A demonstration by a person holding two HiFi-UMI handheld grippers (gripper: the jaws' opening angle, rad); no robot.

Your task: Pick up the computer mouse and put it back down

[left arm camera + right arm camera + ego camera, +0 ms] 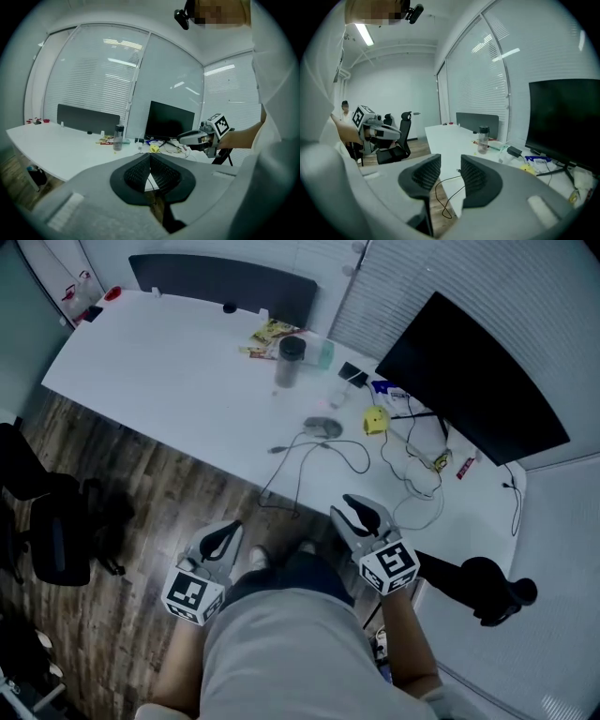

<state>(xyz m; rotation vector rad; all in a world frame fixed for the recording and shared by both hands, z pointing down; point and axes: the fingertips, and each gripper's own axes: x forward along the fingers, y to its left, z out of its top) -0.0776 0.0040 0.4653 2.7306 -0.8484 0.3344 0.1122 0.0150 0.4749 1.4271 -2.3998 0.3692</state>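
Observation:
The grey computer mouse lies on the white table, and its thin cable trails to the near edge. Both grippers hang over the wooden floor, short of the table's near edge. My left gripper is shut, its pads meeting at the tips in the left gripper view, with nothing in it. My right gripper is closer to the mouse's cable. Its jaws stand slightly apart in the right gripper view, with only the cable seen beyond the gap.
A dark monitor stands at the table's right, with a yellow object and loose wires beside it. A bottle and a snack packet sit behind the mouse. A black office chair stands on the floor at left.

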